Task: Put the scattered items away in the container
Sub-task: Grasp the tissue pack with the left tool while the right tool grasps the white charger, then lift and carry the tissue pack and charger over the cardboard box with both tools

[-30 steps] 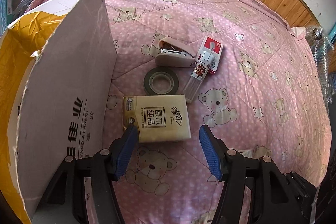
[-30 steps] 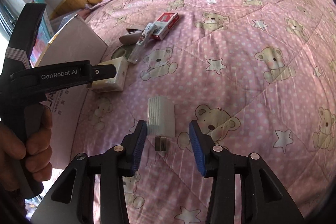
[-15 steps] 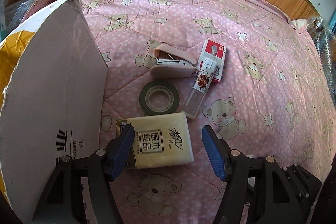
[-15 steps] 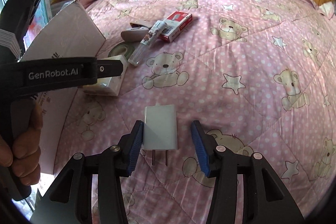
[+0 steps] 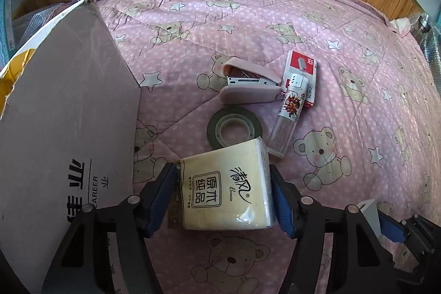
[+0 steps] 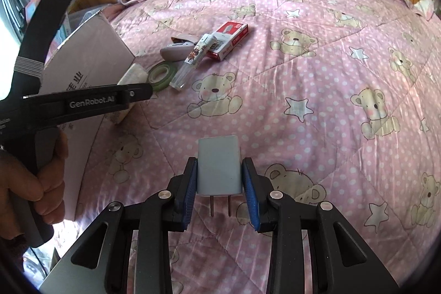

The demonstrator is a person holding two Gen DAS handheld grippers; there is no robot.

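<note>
Left wrist view: bed (image 5: 275, 26) w/ a pink teddy-and-star quilt fills the frame, wood panelling at the far edge. Cardboard box (image 5: 63, 112) stands at the left, its tall flap printed w/ black characters, a yellow lining visible at its far-left edge. Left tool (image 5: 223, 192) sits near-centre, its 2 blue-padded fingers (image 5: 161, 197) pressed against both sides of a cream tissue pack (image 5: 226, 189), which tilts up at its far end. Just beyond the pack lies a dark tape roll (image 5: 234, 127), flat, the pack's far corner overlapping it. Further off, a pink stapler (image 5: 249, 90) lies on its side; right of it a clear glue stick (image 5: 289, 112) w/ a cartoon label rests partly on a red-and-white staple box (image 5: 303, 73).

Right wrist view: same quilt, box at far left. Right tool (image 6: 220, 186) is near-centre, pads closed on the 2 flanks of a white charger plug (image 6: 219, 164), its 2 metal prongs pointing toward the camera. A hand (image 6: 30, 181) at the left grips the handle of the other tool, whose black arm reads "GenRobot.AI". Stapler, glue stick, staple box and tape roll lie clustered at far left, beside the box, well apart from the charger plug.
</note>
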